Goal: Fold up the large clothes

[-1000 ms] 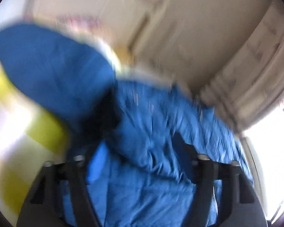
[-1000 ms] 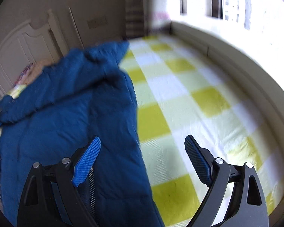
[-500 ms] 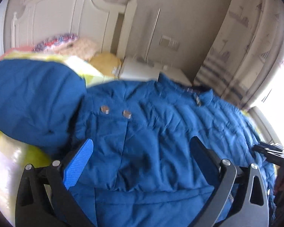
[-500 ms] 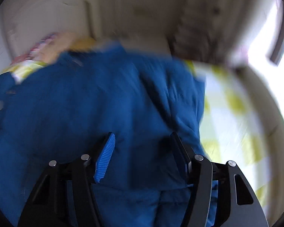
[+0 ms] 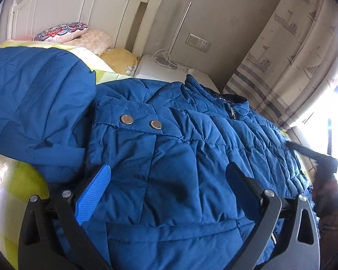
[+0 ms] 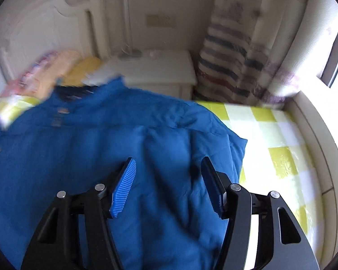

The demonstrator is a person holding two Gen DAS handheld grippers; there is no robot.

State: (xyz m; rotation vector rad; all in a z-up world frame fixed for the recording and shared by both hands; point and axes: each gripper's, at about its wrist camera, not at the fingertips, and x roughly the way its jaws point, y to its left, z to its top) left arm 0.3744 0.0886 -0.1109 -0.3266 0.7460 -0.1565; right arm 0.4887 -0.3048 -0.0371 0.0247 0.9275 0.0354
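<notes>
Spread across the bed (image 6: 281, 135) with its yellow-and-white checked cover — blue quilted jacket (image 5: 169, 157), front up, two metal snaps (image 5: 126, 119) showing on a flap, hood (image 5: 33, 103) flopped off to the left. Left tool (image 5: 166, 180) hovering low over the jacket's chest, spread wide, gripping nothing. Right tool (image 6: 167, 180) over the jacket's other side, likewise parted and empty — view a bit blurry. White nightstand (image 5: 169, 72) and pillows (image 5: 97, 42) up by the headboard (image 5: 78, 6).

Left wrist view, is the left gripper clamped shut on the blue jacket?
No, the left gripper has its fingers spread wide apart over the blue jacket, pinching no fabric.
</notes>
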